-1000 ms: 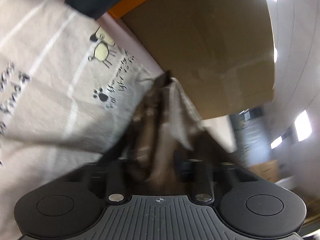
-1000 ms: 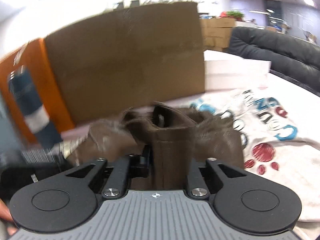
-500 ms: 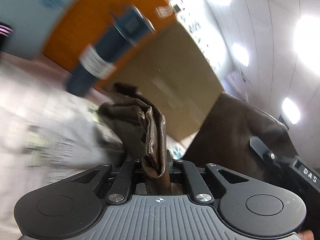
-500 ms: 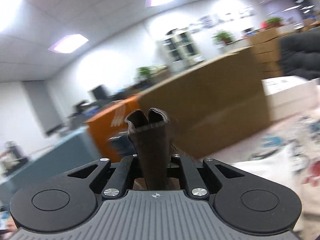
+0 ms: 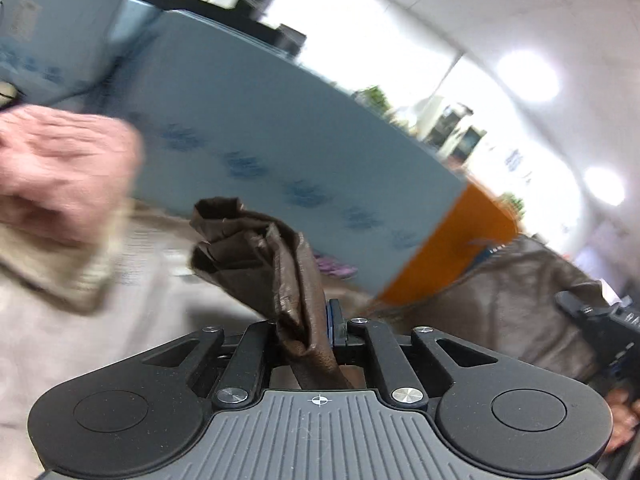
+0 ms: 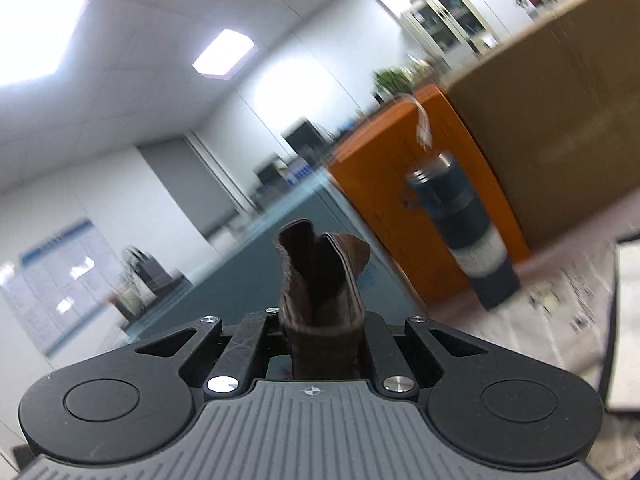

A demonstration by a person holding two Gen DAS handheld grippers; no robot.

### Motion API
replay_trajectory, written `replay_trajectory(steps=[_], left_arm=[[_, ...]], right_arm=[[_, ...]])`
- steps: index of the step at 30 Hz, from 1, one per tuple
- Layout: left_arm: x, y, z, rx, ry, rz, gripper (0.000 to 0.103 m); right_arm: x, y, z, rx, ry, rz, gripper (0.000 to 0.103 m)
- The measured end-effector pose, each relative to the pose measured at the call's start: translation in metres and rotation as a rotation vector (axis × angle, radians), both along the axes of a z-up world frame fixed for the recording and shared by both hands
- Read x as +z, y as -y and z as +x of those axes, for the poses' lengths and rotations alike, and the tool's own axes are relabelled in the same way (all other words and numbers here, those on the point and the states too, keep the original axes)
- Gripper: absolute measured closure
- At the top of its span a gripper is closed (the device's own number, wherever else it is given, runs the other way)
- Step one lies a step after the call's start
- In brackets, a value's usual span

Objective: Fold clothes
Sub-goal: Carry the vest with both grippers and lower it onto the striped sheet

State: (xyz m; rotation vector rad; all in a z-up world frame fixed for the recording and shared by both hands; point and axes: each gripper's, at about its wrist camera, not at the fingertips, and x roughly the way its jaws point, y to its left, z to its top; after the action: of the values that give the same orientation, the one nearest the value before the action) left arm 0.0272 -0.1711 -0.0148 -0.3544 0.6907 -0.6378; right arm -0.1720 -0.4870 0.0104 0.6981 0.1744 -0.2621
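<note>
A brown garment is lifted off the table between both grippers. In the left wrist view my left gripper is shut on a bunched fold of the brown garment. The cloth sticks up past the fingers, and more of it hangs in a broad sheet to the right. In the right wrist view my right gripper is shut on another folded edge of the brown garment, which stands up between the fingers. The fingertips of both grippers are hidden by the cloth.
A white printed cloth covers the table. A dark blue tumbler stands in front of an orange box and a large cardboard box. A blue partition runs behind. A blurred pink and beige bundle lies at the left.
Both grippers have risen and swung left with the brown garment still clamped. The views have left the table and cardboard box for the partition and ceiling.
</note>
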Motion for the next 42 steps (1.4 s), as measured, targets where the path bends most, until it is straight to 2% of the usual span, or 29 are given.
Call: replay_trajectory(steps=[2, 5, 7, 9, 10, 11, 12, 14, 16, 17, 19, 23, 26, 28, 30, 31, 32, 35, 37, 38, 39, 41, 42], left_arm=[[-0.018, -0.013, 0.006, 0.014, -0.037, 0.049, 0.095], [-0.045, -0.028, 0.01, 0.019, -0.094, 0.112, 0.094], [-0.06, -0.036, 0.01, 0.011, -0.131, 0.145, 0.09], [-0.068, -0.043, 0.009, -0.002, -0.163, 0.177, 0.079], [-0.07, -0.046, 0.009, 0.003, -0.165, 0.204, 0.073], [-0.071, -0.049, 0.01, 0.018, -0.155, 0.241, 0.053], [-0.069, -0.051, 0.012, 0.042, -0.129, 0.28, 0.039], [-0.059, -0.055, 0.017, 0.068, -0.048, 0.328, 0.031], [-0.053, -0.055, 0.03, 0.04, -0.011, 0.34, 0.028], [-0.052, -0.053, 0.038, 0.011, -0.011, 0.333, 0.028], [-0.052, -0.047, 0.052, -0.059, -0.021, 0.312, 0.028], [-0.062, -0.031, 0.07, -0.174, -0.059, 0.313, 0.028], [-0.067, -0.017, 0.078, -0.208, -0.085, 0.329, 0.029], [-0.063, -0.012, 0.079, -0.22, -0.063, 0.29, 0.029], [-0.059, -0.009, 0.084, -0.253, -0.069, 0.212, 0.029], [-0.058, -0.006, 0.088, -0.268, -0.081, 0.186, 0.029], [-0.059, -0.003, 0.094, -0.272, -0.092, 0.178, 0.029], [-0.068, 0.007, 0.11, -0.247, -0.119, 0.199, 0.032], [-0.072, 0.011, 0.113, -0.227, -0.122, 0.225, 0.041], [-0.073, 0.012, 0.112, -0.223, -0.11, 0.245, 0.062], [-0.075, 0.013, 0.111, -0.219, -0.097, 0.266, 0.077], [-0.075, 0.014, 0.108, -0.214, -0.075, 0.292, 0.089], [-0.072, 0.012, 0.106, -0.218, -0.066, 0.283, 0.094]], right_arm=[[-0.018, 0.005, 0.004, -0.018, -0.083, 0.013, 0.096], [-0.06, 0.015, -0.016, -0.037, -0.263, 0.019, 0.096], [-0.08, 0.023, -0.02, -0.035, -0.352, 0.028, 0.096], [-0.089, 0.027, -0.022, -0.04, -0.418, 0.005, 0.092], [-0.088, 0.029, -0.023, -0.046, -0.442, -0.02, 0.085], [-0.088, 0.03, -0.024, -0.051, -0.466, -0.045, 0.073], [-0.087, 0.032, -0.025, -0.057, -0.49, -0.07, 0.066], [-0.085, 0.034, -0.026, -0.067, -0.534, -0.121, 0.036], [-0.075, 0.038, -0.029, -0.048, -0.517, -0.179, 0.03], [-0.07, 0.041, -0.027, -0.014, -0.512, -0.182, 0.024], [-0.065, 0.048, -0.013, 0.066, -0.523, -0.184, 0.021], [-0.068, 0.048, 0.017, 0.191, -0.554, -0.252, 0.021], [-0.077, 0.049, 0.038, 0.243, -0.584, -0.241, 0.022], [-0.08, 0.047, 0.048, 0.269, -0.585, -0.237, 0.025], [-0.077, 0.044, 0.053, 0.316, -0.558, -0.231, 0.026], [-0.076, 0.043, 0.055, 0.347, -0.54, -0.225, 0.03], [-0.075, 0.042, 0.056, 0.376, -0.525, -0.219, 0.042], [-0.081, 0.046, 0.067, 0.389, -0.578, -0.222, 0.071], [-0.087, 0.05, 0.071, 0.371, -0.608, -0.223, 0.077], [-0.09, 0.052, 0.072, 0.366, -0.618, -0.225, 0.079], [-0.092, 0.052, 0.071, 0.362, -0.629, -0.233, 0.081], [-0.096, 0.052, 0.071, 0.348, -0.652, -0.255, 0.092], [-0.097, 0.053, 0.069, 0.337, -0.654, -0.262, 0.093]])
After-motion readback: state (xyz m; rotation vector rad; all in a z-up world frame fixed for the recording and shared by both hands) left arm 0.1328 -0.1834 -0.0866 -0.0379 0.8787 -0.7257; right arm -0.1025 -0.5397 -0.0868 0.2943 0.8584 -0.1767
